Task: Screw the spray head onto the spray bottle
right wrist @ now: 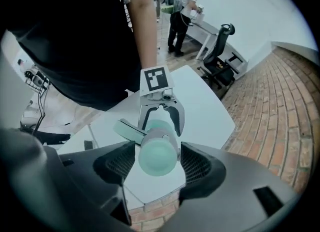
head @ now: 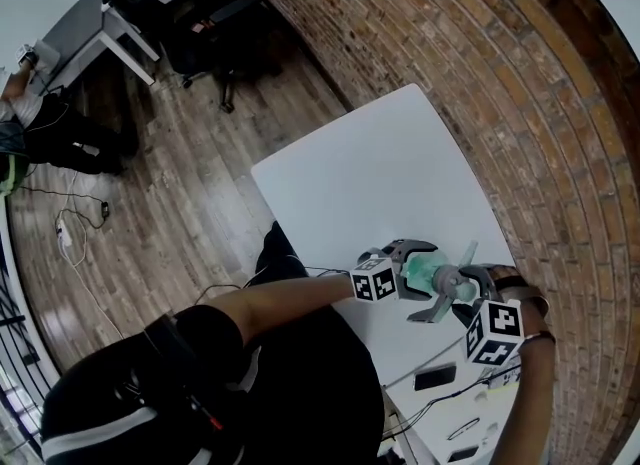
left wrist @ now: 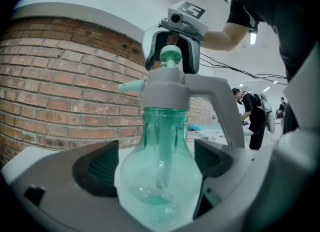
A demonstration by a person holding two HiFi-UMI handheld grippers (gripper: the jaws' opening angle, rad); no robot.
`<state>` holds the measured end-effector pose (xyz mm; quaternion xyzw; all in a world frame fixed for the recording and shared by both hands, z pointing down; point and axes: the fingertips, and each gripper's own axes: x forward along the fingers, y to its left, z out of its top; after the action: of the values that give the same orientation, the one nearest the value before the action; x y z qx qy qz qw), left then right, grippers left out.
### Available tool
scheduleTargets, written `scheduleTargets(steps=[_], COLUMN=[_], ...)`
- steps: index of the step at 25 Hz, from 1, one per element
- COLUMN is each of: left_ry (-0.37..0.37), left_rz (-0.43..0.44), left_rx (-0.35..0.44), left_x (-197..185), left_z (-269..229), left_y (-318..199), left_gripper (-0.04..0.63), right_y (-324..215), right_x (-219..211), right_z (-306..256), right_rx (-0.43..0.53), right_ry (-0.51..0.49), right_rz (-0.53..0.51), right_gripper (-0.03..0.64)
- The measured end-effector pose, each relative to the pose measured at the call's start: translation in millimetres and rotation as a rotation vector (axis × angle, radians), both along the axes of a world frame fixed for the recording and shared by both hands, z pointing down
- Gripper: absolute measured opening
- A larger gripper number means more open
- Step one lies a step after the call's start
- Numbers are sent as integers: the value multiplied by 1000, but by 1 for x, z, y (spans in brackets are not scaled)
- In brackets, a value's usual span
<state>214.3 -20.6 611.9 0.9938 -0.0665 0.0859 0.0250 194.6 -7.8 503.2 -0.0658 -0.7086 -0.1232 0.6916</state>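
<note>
Risk: cross-threading if grey plastic spray head (left wrist: pixel 175 89) tilts | left gripper (left wrist: pixel 156 168) clamped on translucent green bulb-shaped bottle (left wrist: pixel 159 186), aloft above white table (head: pixel 400 173) | right gripper (right wrist: pixel 157 162) closed round head; grip may slip.

The white table (head: pixel 370 178) stands on a wooden floor (head: pixel 170 213), one long edge against the brick wall (head: pixel 480 73). Farther along that wall, a dark flat device (head: pixel 435 377) lies on an adjoining white tabletop (head: pixel 430 431).

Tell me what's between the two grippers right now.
Only the bottle with the head on it. The left gripper jaws clamp the bottle, the right gripper jaws clamp the head. Both gripper views show it.
</note>
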Motion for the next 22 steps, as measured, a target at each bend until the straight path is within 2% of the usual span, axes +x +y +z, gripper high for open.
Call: scheduleTargets(steps=[4,7,12,18,22], left_ry=[-33,-47,-28,-14,-4], left_rz=[60,60,52,60,67], left_rx=[29,41,41,41,48], left_x=[6,6,4,5,4], left_z=[1,5,4,4,5], left_y=[10,12,9,10,10], left_gripper=[457,448,442,442,442], right_y=[-2,-5,1,-2,-2], right_x=[7,6,2,3,3], right_z=[14,18,21,23,24], right_rx=[27,36,-6,-10,-11], right_ry=[100,124,107,70,62], right_rz=[-138,-169,-125,-30,-10], right_gripper=[284,284,272,272,272])
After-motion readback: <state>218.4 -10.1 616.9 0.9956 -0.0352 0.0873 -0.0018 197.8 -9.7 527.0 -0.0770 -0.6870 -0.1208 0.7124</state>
